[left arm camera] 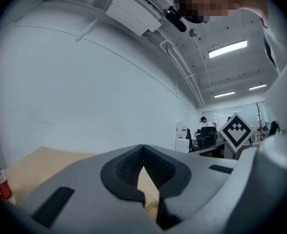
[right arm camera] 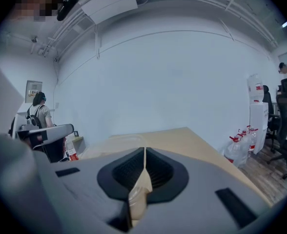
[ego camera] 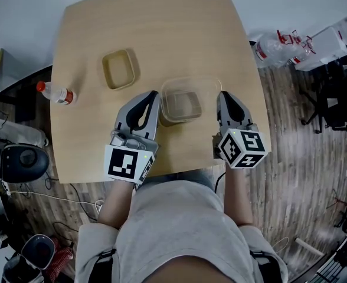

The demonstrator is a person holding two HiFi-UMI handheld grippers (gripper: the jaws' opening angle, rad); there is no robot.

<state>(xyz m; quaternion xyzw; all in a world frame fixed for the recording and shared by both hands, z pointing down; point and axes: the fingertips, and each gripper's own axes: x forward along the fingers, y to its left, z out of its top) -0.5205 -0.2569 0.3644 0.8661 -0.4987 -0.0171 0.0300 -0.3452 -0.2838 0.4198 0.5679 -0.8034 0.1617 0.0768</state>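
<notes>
Bottle [ego camera: 55,93] at table [ego camera: 161,28] left edge, tan tub [ego camera: 118,69] beyond. Left gripper [ego camera: 153,95] closed on nothing, just left of clear tub [ego camera: 209,86]; right gripper [ego camera: 223,96] likewise closed, empty, just right. Best opened wide, kept level, squared to the thin walls.

The head view looks steeply down on the table [ego camera: 161,34]; both gripper views skim low across it.

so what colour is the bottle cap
Red; the bottle cap shows best in the head view.
</notes>
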